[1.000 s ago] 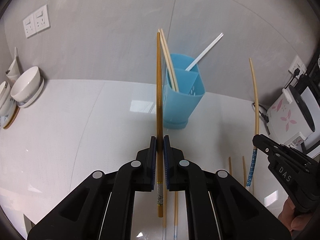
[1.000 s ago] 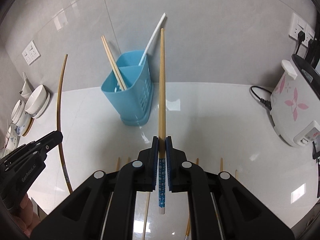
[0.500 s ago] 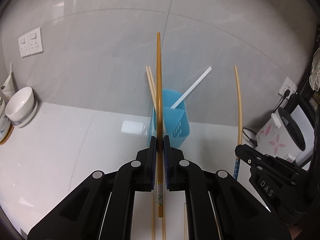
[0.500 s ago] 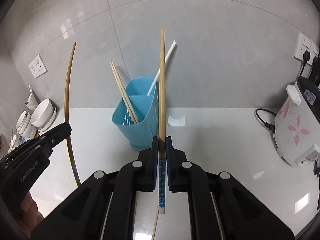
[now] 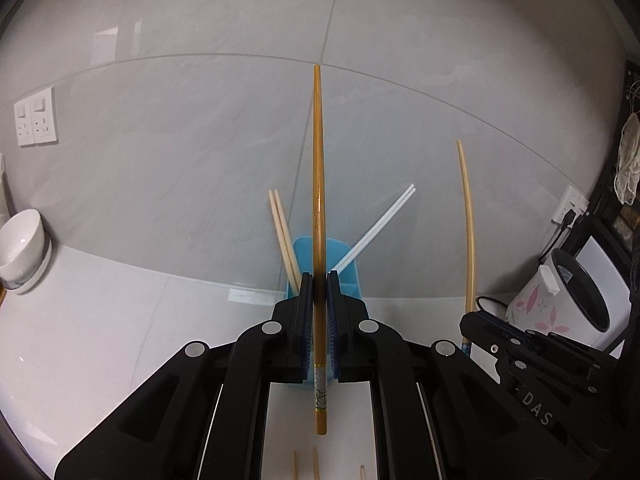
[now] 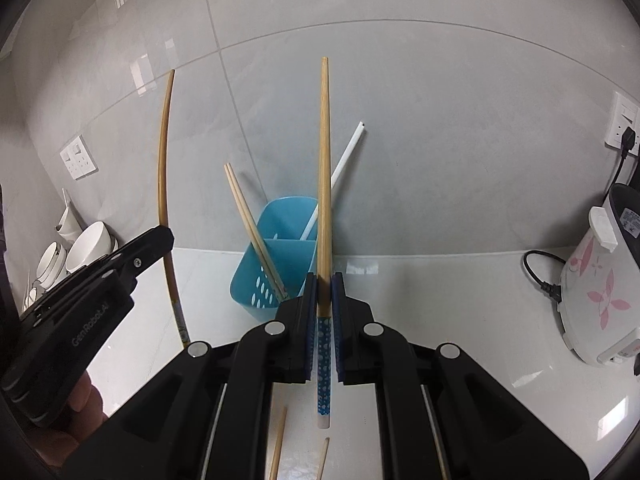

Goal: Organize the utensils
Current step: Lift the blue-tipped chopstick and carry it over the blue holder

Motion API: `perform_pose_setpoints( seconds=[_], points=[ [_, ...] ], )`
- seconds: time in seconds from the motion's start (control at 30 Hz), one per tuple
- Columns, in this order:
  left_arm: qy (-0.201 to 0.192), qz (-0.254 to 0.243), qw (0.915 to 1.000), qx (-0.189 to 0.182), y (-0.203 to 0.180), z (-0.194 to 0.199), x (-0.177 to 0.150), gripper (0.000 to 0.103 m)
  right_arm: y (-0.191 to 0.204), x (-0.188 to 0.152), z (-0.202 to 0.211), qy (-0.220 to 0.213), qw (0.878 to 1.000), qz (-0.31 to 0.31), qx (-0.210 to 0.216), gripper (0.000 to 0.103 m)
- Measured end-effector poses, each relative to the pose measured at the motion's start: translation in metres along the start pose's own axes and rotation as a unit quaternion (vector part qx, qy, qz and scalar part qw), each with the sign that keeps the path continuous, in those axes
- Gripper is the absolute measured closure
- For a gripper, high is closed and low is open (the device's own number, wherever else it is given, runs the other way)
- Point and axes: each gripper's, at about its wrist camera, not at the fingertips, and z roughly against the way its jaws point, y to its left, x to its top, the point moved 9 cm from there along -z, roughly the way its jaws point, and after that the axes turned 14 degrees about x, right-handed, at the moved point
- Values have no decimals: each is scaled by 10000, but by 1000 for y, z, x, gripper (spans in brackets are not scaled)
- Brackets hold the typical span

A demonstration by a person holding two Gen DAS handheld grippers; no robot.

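My left gripper (image 5: 319, 280) is shut on a dark amber chopstick (image 5: 318, 184) that points up toward the wall. My right gripper (image 6: 324, 280) is shut on a light wooden chopstick with a blue dotted end (image 6: 325, 184), also upright. A blue two-compartment utensil holder (image 6: 280, 256) stands on the white counter just beyond both grippers; it also shows in the left wrist view (image 5: 344, 256). It holds a pair of pale chopsticks (image 6: 250, 220) and white chopsticks (image 6: 340, 176). Each gripper shows in the other's view: the left (image 6: 158, 242), the right (image 5: 474, 320).
White bowls (image 6: 86, 248) are stacked at the left by the wall. A white rice cooker with pink flowers (image 6: 600, 292) and its black cord (image 6: 540, 276) stand at the right. Several loose chopsticks (image 6: 278, 444) lie on the counter under the grippers.
Both grippers have tilted up and moved closer to the blue holder, which now sits lower in both views, partly behind the fingers. Both chopsticks stay gripped.
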Motion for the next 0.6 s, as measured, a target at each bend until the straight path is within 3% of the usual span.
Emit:
perform_pose_setpoints(
  seconds=[0.37,0.6],
  points=[
    [-607,24,9979,-245,-15,-27,19,97,-10,14,-15,-98,9999,-99,86,97],
    [-635,-18,9976,-274,-28,-53,17,97,-17,18,-24,-157,9997,-137,138,97]
  ],
)
